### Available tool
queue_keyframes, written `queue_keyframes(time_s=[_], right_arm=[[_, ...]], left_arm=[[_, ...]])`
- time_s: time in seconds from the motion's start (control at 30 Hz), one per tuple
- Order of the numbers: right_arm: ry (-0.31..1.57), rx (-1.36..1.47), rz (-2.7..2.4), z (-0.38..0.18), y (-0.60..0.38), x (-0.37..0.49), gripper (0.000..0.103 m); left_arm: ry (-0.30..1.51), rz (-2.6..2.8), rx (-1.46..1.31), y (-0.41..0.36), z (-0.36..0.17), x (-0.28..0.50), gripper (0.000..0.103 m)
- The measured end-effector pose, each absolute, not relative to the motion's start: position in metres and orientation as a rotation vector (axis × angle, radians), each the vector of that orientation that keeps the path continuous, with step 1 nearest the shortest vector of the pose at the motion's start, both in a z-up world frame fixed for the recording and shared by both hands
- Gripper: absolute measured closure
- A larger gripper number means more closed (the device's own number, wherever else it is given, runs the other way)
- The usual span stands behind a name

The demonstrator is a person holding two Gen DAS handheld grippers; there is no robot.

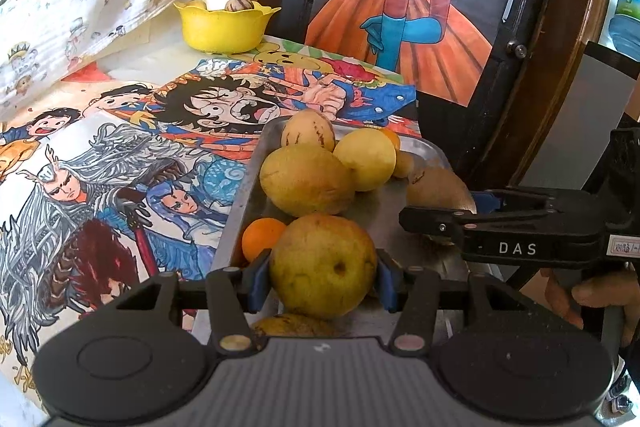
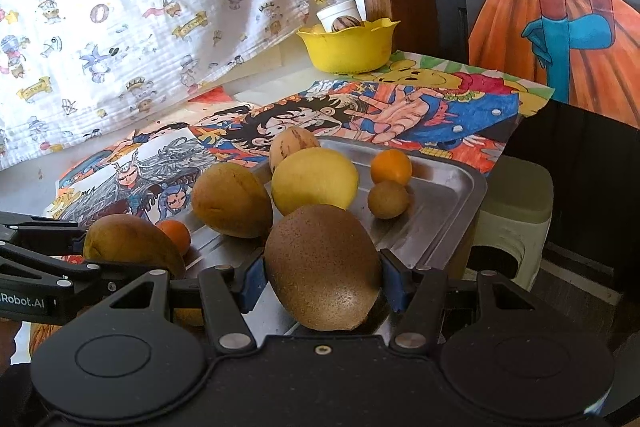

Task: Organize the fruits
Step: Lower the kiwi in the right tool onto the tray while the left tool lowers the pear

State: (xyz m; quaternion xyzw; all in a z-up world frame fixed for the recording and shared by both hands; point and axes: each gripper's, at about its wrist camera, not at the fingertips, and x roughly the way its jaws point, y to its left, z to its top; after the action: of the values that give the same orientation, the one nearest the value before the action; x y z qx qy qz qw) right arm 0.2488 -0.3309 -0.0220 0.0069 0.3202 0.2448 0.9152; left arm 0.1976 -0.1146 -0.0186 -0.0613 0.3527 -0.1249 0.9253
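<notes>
My left gripper (image 1: 323, 279) is shut on a yellow-green pear-like fruit (image 1: 323, 265), its blue pads pressing both sides, low over the near end of a metal tray (image 1: 424, 147). My right gripper (image 2: 322, 285) is shut on a large brown rough-skinned fruit (image 2: 320, 267) over the tray's near edge (image 2: 452, 187). Each gripper shows in the other view: the right gripper (image 1: 440, 211) from the right, the left gripper (image 2: 92, 255) from the left. On the tray lie a yellow fruit (image 2: 314, 181), a mango-like fruit (image 2: 232, 201), a striped fruit (image 2: 288, 145), two small oranges and a small brown fruit (image 2: 387, 199).
A yellow bowl (image 2: 348, 47) holding a striped fruit stands at the table's far end, a white jar (image 2: 338, 9) behind it. Coloured drawings cover the table. A patterned cloth hangs at the left. A wooden frame with a painting and a pale stool (image 2: 516, 211) stand to the right.
</notes>
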Motion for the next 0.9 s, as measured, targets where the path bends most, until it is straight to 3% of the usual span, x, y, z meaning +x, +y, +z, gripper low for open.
queue_keyframes(time_s=[0.9], right_arm=[[0.642,0.094,0.477,-0.022,-0.339,0.240,0.037]], left_arm=[[0.695,-0.219,-0.158,-0.110,-0.009,0.186,0.045]])
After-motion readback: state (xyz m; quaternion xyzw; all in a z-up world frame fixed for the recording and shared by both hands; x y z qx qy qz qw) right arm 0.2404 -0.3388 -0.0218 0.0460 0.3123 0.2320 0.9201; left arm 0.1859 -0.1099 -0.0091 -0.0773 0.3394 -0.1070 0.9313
